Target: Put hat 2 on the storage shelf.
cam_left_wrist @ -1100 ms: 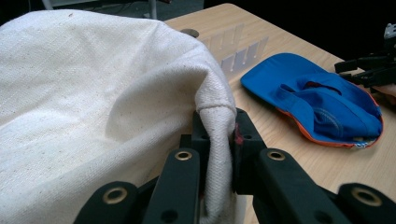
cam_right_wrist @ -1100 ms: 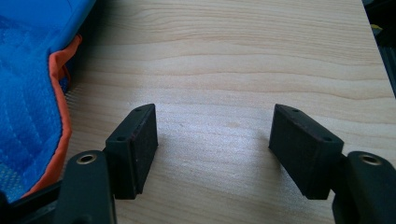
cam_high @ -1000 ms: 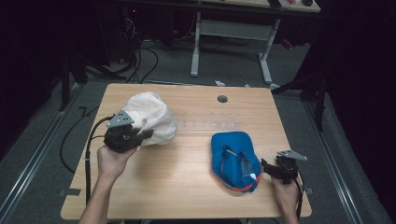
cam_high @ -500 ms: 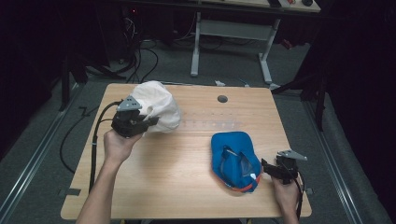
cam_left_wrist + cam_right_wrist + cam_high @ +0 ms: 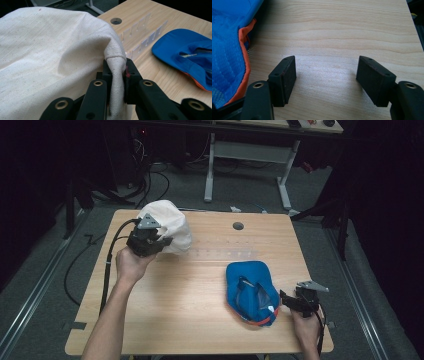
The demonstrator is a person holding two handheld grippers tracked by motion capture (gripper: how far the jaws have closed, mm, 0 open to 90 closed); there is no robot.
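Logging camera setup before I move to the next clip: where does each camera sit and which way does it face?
High view: above the person's side, facing forward and down on the wooden table; both forearms, left hand-held gripper, right hand-held gripper.
Left gripper view: rides the left hand-held gripper, looking along jaws clamped on the cream cap.
Right gripper view: rides the right hand-held gripper, looking down at bare wood between open jaws.
Shared: the blue cap.

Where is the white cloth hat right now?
In the high view the white hat sits at the table's far left, its brim pinched in the left gripper, well apart from the blue cap.
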